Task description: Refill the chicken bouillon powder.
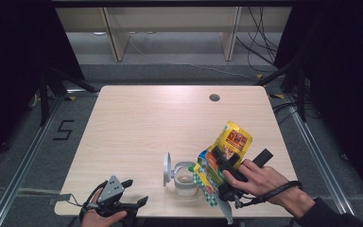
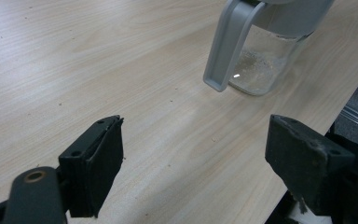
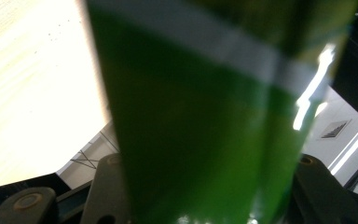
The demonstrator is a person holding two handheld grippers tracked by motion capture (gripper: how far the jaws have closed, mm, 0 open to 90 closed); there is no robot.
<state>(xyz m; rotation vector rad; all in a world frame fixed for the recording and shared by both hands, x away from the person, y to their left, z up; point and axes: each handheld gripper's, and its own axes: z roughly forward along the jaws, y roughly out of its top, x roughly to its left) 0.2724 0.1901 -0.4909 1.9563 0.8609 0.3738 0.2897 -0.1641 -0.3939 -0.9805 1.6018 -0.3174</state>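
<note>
I've got the yellow-and-green foil snack pouch (image 1: 220, 161) clamped in my right tool (image 1: 227, 163), tipped over the clear glass jar with the grey flip lid (image 1: 183, 177) near the desk's (image 1: 146, 123) front edge. I'd pour slowly, mouth over the opening. Left tool (image 1: 134, 193) rests open, empty; its view shows grains in the jar's bottom (image 2: 256, 70), while the right gripper view is blurred green foil (image 3: 200, 130).

The snack bag (image 1: 220, 158) is yellow with red panels, an orange and green middle and a green-white checked bottom edge. The jar (image 1: 185, 178) is clear glass with a pale grey lid (image 1: 167, 169). The table (image 1: 146, 123) is light wood grain.
</note>
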